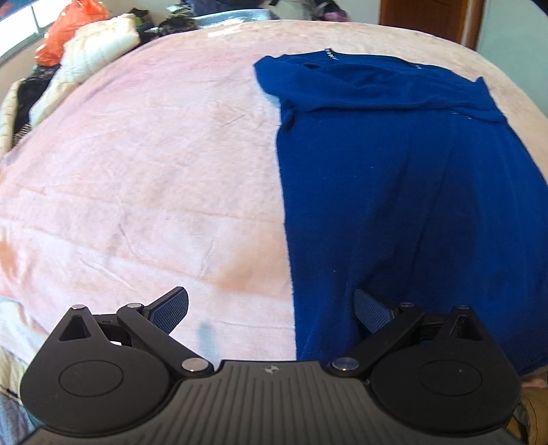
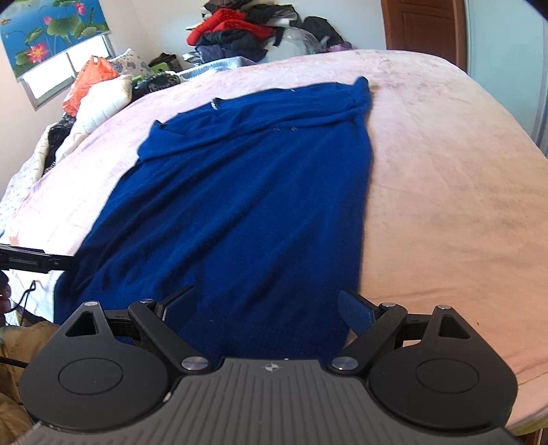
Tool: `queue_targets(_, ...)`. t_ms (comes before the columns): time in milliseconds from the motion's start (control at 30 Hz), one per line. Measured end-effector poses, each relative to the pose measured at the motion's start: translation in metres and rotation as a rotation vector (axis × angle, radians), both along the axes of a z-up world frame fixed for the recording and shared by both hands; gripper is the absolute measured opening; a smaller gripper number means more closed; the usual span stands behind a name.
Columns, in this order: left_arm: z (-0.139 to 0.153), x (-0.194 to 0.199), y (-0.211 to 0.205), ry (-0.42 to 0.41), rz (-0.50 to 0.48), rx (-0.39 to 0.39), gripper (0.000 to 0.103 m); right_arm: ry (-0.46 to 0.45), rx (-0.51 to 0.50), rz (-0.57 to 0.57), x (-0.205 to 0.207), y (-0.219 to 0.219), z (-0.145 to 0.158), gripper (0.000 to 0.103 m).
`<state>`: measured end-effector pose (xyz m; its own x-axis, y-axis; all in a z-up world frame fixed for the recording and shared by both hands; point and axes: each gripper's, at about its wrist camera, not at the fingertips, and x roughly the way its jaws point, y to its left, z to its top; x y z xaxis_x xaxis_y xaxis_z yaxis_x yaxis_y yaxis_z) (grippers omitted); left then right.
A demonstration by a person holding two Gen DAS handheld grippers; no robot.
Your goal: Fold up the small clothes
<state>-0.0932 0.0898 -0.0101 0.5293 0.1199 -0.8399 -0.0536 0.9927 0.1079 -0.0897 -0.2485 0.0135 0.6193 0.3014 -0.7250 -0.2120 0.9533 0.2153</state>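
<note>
A dark blue knit garment (image 1: 404,191) lies spread flat on the pink blanket (image 1: 154,171), its sleeves folded across the far end. My left gripper (image 1: 270,311) is open, hovering over the garment's near left edge, one finger over the blanket and one over the cloth. My right gripper (image 2: 267,308) is open over the garment's (image 2: 246,205) near hem, close to its right edge. Neither holds anything. The left gripper's body (image 2: 30,262) shows at the left edge of the right wrist view.
A heap of clothes and an orange bag (image 2: 89,82) sit at the bed's far left. More piled clothes (image 2: 236,30) lie beyond the far edge. A wooden door (image 2: 421,24) is at the back right. The pink blanket (image 2: 445,171) stretches right of the garment.
</note>
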Motion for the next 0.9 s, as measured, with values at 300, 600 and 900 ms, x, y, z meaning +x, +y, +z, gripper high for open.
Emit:
queue_targets(300,0.005,0.000,-0.015,-0.029,-0.007,0.100,0.103,-0.046,-0.051,0.102,-0.001,0.043,0.011,0.092)
queue_targets(600,0.003,0.000,-0.021,-0.023,-0.024,0.111,0.103,-0.046,-0.053,0.070,-0.002,0.037,0.011,0.092)
queue_targets(900,0.002,-0.001,-0.023,-0.016,-0.038,0.112,0.103,-0.041,-0.070,0.064,0.000,0.034,0.009,0.092)
